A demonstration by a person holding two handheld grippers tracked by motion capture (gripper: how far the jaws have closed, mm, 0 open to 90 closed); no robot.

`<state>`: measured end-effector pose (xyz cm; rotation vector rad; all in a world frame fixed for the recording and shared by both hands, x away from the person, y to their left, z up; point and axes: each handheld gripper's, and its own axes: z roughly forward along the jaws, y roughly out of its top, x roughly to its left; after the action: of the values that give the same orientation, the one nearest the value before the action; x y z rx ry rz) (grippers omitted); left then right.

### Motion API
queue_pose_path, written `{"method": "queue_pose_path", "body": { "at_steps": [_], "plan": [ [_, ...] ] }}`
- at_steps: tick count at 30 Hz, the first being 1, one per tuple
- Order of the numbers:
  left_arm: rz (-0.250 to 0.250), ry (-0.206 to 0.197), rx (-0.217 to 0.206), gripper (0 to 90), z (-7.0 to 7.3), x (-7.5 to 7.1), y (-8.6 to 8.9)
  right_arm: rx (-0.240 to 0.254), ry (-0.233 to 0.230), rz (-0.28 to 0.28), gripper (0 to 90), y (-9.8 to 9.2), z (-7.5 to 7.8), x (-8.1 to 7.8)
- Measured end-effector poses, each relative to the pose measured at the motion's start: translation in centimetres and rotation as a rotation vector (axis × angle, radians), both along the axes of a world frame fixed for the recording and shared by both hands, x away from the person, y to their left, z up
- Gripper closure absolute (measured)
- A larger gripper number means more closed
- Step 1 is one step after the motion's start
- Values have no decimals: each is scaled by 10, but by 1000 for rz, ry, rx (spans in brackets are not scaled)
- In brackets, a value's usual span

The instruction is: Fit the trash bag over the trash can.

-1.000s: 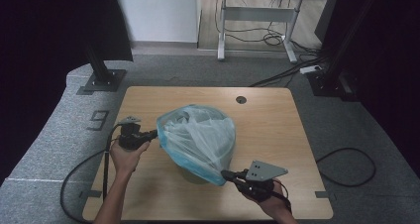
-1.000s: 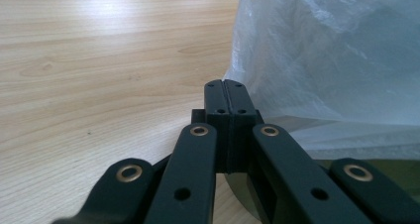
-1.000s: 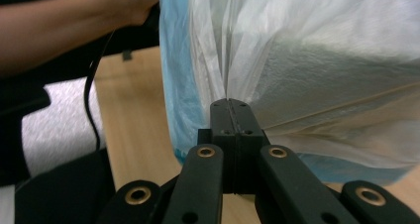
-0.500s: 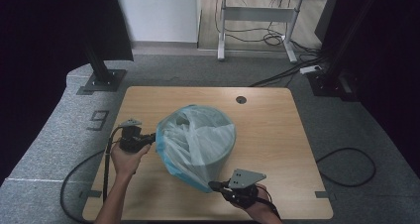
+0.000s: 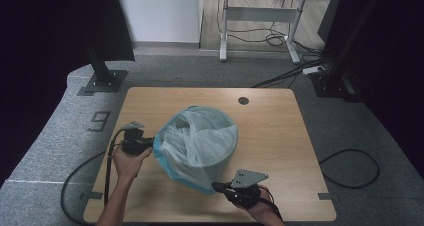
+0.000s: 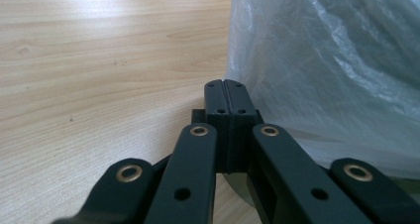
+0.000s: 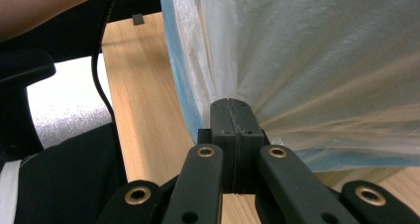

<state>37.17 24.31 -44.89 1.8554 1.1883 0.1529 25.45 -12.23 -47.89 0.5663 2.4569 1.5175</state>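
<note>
A person's two forearms enter from the near edge of a light wooden table (image 5: 280, 136), each hand carrying a black two-jaw gripper. In the middle of the table stands a round grey bin (image 5: 220, 158) with a thin, translucent blue-tinted plastic bag (image 5: 192, 146) draped over its mouth and down its near side.

The left hand (image 5: 127, 161) sits at the bag's left side, wrist roughly level, its forearm angled up from the table's near left corner. The left gripper (image 5: 148, 145) points right toward the bin; in the left gripper view its jaws are pressed together, with the film lying against their tip.

The right hand (image 5: 257, 203) is low near the table's front edge, to the right of the bag's lowest corner. The right gripper (image 5: 216, 186) points left, jaws clamped together on the bag's blue edge, and the right gripper view shows the film fanning out taut from the pinch.
</note>
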Motion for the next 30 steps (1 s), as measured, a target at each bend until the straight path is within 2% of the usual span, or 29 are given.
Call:
{"method": "queue_pose_path", "body": {
  "at_steps": [10,14,22,26,30],
  "plan": [
    [9,43,27,900,-12,9,-5,-15,43,-45,890,-13,-16,12],
    [11,63,28,900,-17,15,-7,8,70,-63,890,-23,-24,18],
    [17,99,28,900,-30,26,-11,8,92,-108,890,-39,-36,30],
    [19,122,31,900,-37,32,-14,23,128,-121,890,-46,-42,37],
    [16,151,38,900,-48,38,-17,19,132,-132,890,-50,-44,41]
  ]
}}
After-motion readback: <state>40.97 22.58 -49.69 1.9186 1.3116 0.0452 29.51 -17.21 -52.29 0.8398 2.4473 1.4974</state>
